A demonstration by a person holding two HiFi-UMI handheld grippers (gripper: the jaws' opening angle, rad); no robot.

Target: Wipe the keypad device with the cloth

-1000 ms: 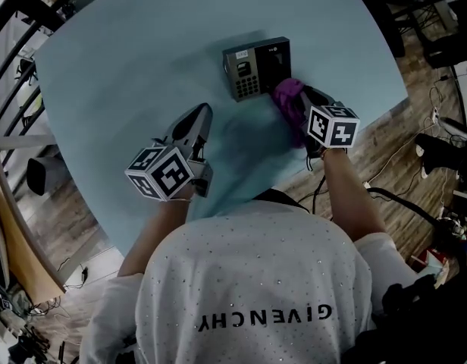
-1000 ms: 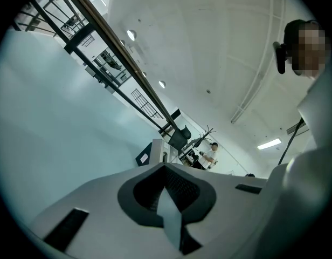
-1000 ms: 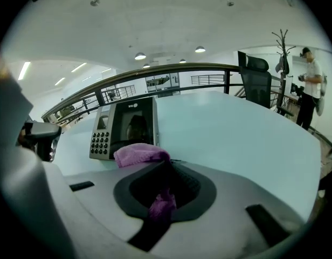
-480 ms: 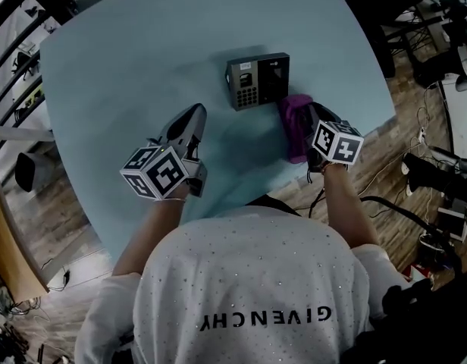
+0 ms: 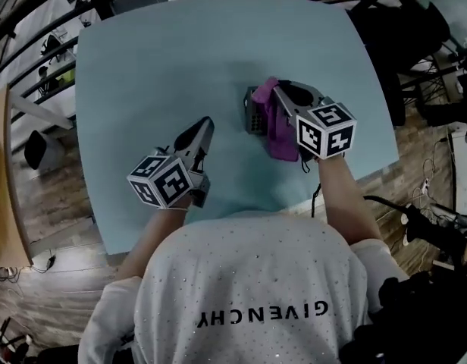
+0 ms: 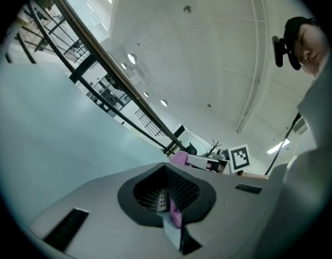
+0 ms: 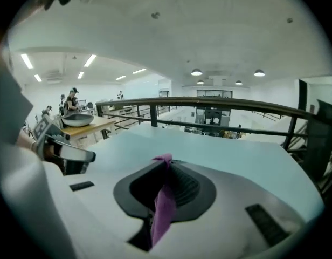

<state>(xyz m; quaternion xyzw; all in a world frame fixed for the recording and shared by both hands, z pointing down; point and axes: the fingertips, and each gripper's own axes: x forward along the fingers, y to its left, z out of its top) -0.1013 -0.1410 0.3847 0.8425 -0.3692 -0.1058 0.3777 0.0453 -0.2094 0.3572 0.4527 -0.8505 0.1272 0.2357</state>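
The grey keypad device (image 5: 253, 114) lies near the middle of the light blue table (image 5: 158, 67). A purple cloth (image 5: 277, 127) is draped over its right part, so only the keypad side shows. My right gripper (image 5: 281, 88) is shut on the cloth and reaches over the device. In the right gripper view the cloth (image 7: 165, 198) hangs pinched between the jaws. My left gripper (image 5: 205, 123) is shut, empty as far as I can see, and rests on the table left of the device. The left gripper view shows the cloth (image 6: 178, 157) and the device (image 6: 201, 162) far off.
The table's near edge runs just below both grippers, with wooden floor and cables (image 5: 438, 211) to the right. Black railings (image 5: 36, 29) border the far left side. The person's torso fills the bottom of the head view.
My right gripper has carried the cloth left and up onto the device, which it now partly covers. The left gripper has stayed where it was.
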